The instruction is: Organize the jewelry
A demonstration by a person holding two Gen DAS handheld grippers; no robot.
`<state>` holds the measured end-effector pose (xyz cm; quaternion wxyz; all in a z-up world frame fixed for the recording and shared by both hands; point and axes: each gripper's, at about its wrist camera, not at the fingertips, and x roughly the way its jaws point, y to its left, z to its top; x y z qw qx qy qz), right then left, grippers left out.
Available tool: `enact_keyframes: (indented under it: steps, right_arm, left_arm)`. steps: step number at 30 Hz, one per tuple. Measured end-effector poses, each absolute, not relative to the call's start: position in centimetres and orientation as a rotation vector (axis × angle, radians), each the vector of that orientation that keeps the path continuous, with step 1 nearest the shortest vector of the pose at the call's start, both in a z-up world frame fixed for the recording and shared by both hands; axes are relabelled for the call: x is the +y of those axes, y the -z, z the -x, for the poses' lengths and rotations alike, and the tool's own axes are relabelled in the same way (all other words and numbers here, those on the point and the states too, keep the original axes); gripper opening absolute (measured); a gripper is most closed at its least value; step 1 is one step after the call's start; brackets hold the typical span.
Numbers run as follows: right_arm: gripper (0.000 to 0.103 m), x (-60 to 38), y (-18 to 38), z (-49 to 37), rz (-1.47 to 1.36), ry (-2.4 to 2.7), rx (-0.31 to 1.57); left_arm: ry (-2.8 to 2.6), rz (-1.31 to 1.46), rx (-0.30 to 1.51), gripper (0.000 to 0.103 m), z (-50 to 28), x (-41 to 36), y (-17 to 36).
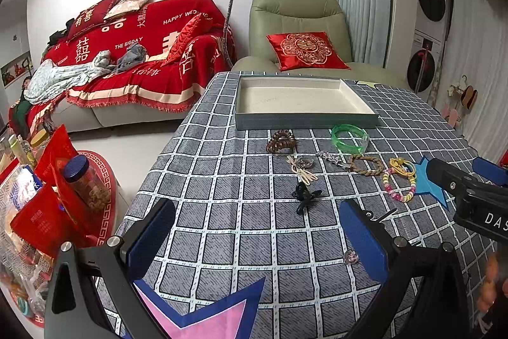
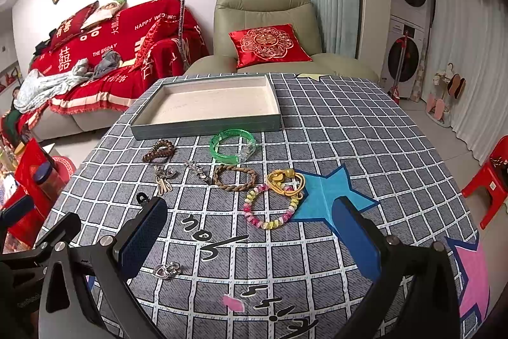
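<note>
The checked tablecloth (image 2: pixel 365 129) is carrying the tray (image 2: pixel 206 124) at its far edge, sitting bare inside, and just in front of it the jewelry is lying loose: green bangle (image 2: pixel 233 145), beaded bracelet (image 2: pixel 270 210), braided bracelet (image 2: pixel 235 178), gold chain (image 2: pixel 285 180), coiled brown tie (image 2: pixel 158 151). Near the front edge the left gripper (image 1: pixel 254 240) and right gripper (image 2: pixel 250 240) are both hovering wide open, gripping nothing, with a small silver heart pendant (image 2: pixel 166 270) resting beside the right one's left finger.

On the worktop (image 2: pixel 365 129) the tray (image 2: pixel 206 124) sat farthest back. Just before it lay a bangle (image 2: pixel 222 145), a coiled hair tie (image 2: pixel 158 150) to its left. Nearer lay a braided bracelet (image 2: pixel 235 178), a beaded bracelet (image 2: pixel 270 212) to its right.
</note>
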<state>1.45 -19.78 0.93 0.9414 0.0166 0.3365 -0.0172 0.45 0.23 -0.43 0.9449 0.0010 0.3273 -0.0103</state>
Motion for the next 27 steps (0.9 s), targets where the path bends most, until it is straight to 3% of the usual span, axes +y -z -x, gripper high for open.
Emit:
enact_keyframes:
  steps: [27]
  right_arm:
    - [0.103, -19.95, -0.14, -1.55, -0.053, 0.024, 0.712]
  left_arm:
    - [0.043, -0.002, 0.705, 0.103, -0.88, -0.02, 1.17]
